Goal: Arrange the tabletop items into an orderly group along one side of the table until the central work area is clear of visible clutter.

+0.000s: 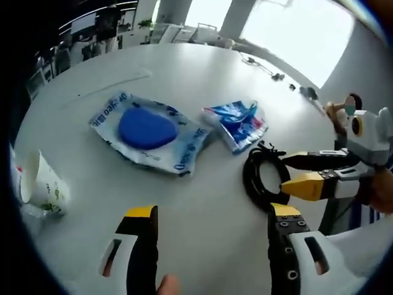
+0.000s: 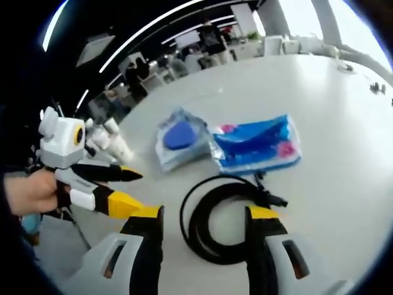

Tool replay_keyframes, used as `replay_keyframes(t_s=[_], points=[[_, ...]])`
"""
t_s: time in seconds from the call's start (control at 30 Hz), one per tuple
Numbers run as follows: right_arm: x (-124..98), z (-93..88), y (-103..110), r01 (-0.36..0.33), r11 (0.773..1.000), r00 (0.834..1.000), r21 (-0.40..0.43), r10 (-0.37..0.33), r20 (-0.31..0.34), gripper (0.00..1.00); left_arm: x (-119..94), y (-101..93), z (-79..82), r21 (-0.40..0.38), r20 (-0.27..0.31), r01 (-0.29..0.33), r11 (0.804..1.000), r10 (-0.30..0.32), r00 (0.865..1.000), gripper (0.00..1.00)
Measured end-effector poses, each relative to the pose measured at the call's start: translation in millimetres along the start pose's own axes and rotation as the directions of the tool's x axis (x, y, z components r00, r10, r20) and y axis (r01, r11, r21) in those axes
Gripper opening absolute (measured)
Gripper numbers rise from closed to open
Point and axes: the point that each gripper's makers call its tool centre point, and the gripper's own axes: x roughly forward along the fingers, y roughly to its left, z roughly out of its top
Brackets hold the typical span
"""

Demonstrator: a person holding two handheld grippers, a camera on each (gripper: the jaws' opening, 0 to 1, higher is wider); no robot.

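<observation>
In the left gripper view, the left gripper (image 1: 212,246) hangs over the pale round surface (image 1: 202,209) with its yellow-tipped black jaws spread wide and nothing between them. Just beyond its right-hand jaw lies the coiled black cable (image 1: 261,175), and the right gripper (image 1: 295,173) reaches in from the right edge with its jaw tips at that coil. To the left, near the surface's edge, a white paper cup (image 1: 38,184) lies tipped on its side. Farther out sit a clear plastic packet holding a blue rounded pad (image 1: 147,130) and, just beside it, a crumpled blue and white wrapper (image 1: 238,125).

In the right gripper view, the right gripper (image 2: 206,236) has its jaws wide apart on either side of the coiled black cable (image 2: 215,221), gripping nothing. The left gripper (image 2: 126,187), held by a hand (image 2: 27,192), comes in from the left. Beyond the coil lie the wrapper (image 2: 255,144) and the packet (image 2: 179,140), touching.
</observation>
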Motion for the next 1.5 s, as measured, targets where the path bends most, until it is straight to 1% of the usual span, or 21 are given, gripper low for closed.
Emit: replay_keyframes(t_s=[0.17,0.3,0.43,0.57,0.7,0.87,0.97,1.07,1.23,1.37,1.5], points=[[3.7,-0.3,8.3,-0.018,1.000,1.000,0.002,0.018,-0.002,0.50,-4.7,7.5,1.4,0.017,-0.002,-0.012,1.000,0.012,1.000,0.69],[5.8,-2.7,13.5,-0.029,1.000,1.000,-0.005,0.029,-0.009,0.49,-9.7,14.4,1.4,0.049,-0.008,-0.027,0.998,0.027,1.000,0.69],[7.3,-4.2,17.7,-0.038,0.999,0.999,-0.004,0.038,-0.015,0.49,-14.1,22.3,1.4,0.050,-0.007,-0.038,0.998,0.039,0.999,0.69],[8.4,-1.5,23.3,-0.048,0.999,0.999,-0.006,0.048,-0.009,0.48,-16.9,30.3,2.1,0.042,-0.006,-0.050,0.998,0.050,0.999,0.69],[10.4,0.4,27.1,-0.061,0.998,0.998,-0.008,0.061,-0.008,0.48,-19.8,34.7,6.2,0.061,0.000,-0.060,0.996,0.060,0.998,0.69],[12.5,-2.4,28.7,-0.065,0.998,0.998,-0.006,0.065,-0.017,0.47,-22.8,43.0,9.9,0.053,0.006,-0.068,0.996,0.068,0.998,0.69],[13.3,-2.5,31.1,-0.073,0.997,0.997,0.006,0.074,-0.016,0.47,-25.3,45.2,11.9,0.067,0.007,-0.074,0.995,0.074,0.997,0.68],[15.8,-2.2,34.6,-0.079,0.997,0.997,-0.001,0.079,-0.020,0.47,-26.7,49.0,14.0,0.085,0.006,-0.080,0.993,0.080,0.997,0.69],[18.4,-4.7,39.8,-0.092,0.996,0.995,-0.007,0.091,-0.025,0.47,-28.4,54.3,18.6,0.085,0.009,-0.084,0.993,0.084,0.996,0.69],[18.7,-6.2,41.2,-0.096,0.995,0.995,0.002,0.096,-0.029,0.47,-30.4,57.4,25.0,0.084,0.022,-0.089,0.993,0.087,0.996,0.69],[18.9,-4.3,41.6,-0.099,0.995,0.995,0.012,0.099,-0.025,0.47,-32.1,61.2,26.3,0.097,0.021,-0.098,0.990,0.097,0.995,0.68]])
